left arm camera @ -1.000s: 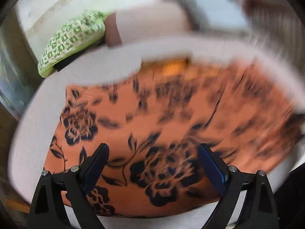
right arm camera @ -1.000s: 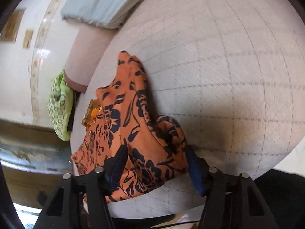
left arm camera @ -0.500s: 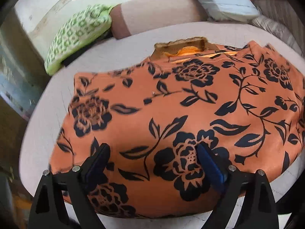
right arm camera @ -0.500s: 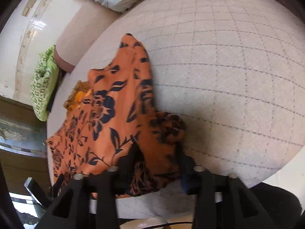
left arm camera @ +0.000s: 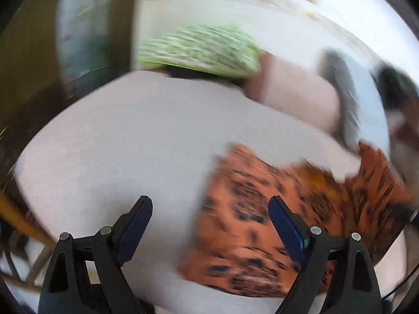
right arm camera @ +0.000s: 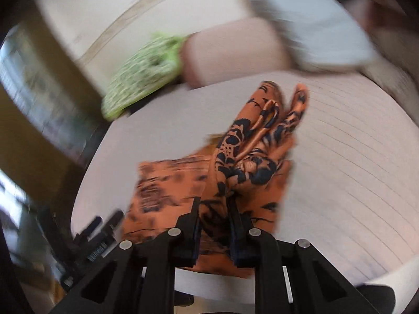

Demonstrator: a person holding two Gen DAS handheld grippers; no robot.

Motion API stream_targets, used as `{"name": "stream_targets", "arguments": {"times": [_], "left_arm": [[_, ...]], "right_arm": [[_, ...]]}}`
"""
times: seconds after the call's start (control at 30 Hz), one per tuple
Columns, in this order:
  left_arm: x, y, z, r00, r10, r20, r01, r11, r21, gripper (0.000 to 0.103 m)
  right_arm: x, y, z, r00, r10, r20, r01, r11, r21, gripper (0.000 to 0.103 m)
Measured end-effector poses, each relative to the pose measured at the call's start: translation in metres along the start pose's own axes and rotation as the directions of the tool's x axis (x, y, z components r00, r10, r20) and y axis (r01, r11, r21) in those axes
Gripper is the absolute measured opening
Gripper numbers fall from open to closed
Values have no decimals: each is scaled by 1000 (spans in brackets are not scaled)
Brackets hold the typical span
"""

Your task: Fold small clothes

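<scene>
An orange garment with a dark floral print [right arm camera: 243,162] lies on the white quilted surface [right arm camera: 353,172]. My right gripper [right arm camera: 214,209] is shut on a bunched fold of it and holds that fold raised, the cloth trailing up and away. In the left wrist view the garment [left arm camera: 262,209] is blurred and lies to the right. My left gripper [left arm camera: 209,214] is open and empty above the white surface [left arm camera: 117,144], its right finger over the garment's left part. The left gripper also shows at the lower left of the right wrist view [right arm camera: 102,225].
A green patterned cushion [left arm camera: 199,49] and a pink bolster [left arm camera: 296,96] lie at the far edge of the surface. A pale blue pillow [right arm camera: 314,23] lies further right. A dark wooden bed frame [right arm camera: 39,120] runs along the left.
My right gripper has closed on a fold of the garment and lifted it. My left gripper has swung left, so the garment now sits to its right.
</scene>
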State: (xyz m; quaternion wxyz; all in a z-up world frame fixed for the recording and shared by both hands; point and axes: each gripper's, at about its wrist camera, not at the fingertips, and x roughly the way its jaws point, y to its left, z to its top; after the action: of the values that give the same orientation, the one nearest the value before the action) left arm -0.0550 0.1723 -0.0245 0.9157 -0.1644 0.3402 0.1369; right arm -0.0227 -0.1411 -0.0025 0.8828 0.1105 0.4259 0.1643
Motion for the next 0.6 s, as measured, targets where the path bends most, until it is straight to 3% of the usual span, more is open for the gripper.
{"name": "stream_targets", "arguments": {"times": [0.1, 0.3, 0.4, 0.6], "left_arm": [[-9, 52, 5, 998, 55, 14, -53, 993, -102, 91], [4, 95, -1, 995, 90, -33, -94, 984, -152, 91], [1, 106, -5, 996, 82, -32, -87, 981, -174, 91], [11, 105, 1, 999, 23, -35, -30, 980, -197, 91]], "right_arm": [[45, 62, -11, 998, 0, -59, -7, 994, -107, 19], [136, 139, -66, 983, -9, -182, -41, 962, -269, 19], [143, 130, -72, 978, -4, -209, -49, 968, -247, 18], [106, 120, -28, 985, 82, -151, -104, 984, -142, 18]]}}
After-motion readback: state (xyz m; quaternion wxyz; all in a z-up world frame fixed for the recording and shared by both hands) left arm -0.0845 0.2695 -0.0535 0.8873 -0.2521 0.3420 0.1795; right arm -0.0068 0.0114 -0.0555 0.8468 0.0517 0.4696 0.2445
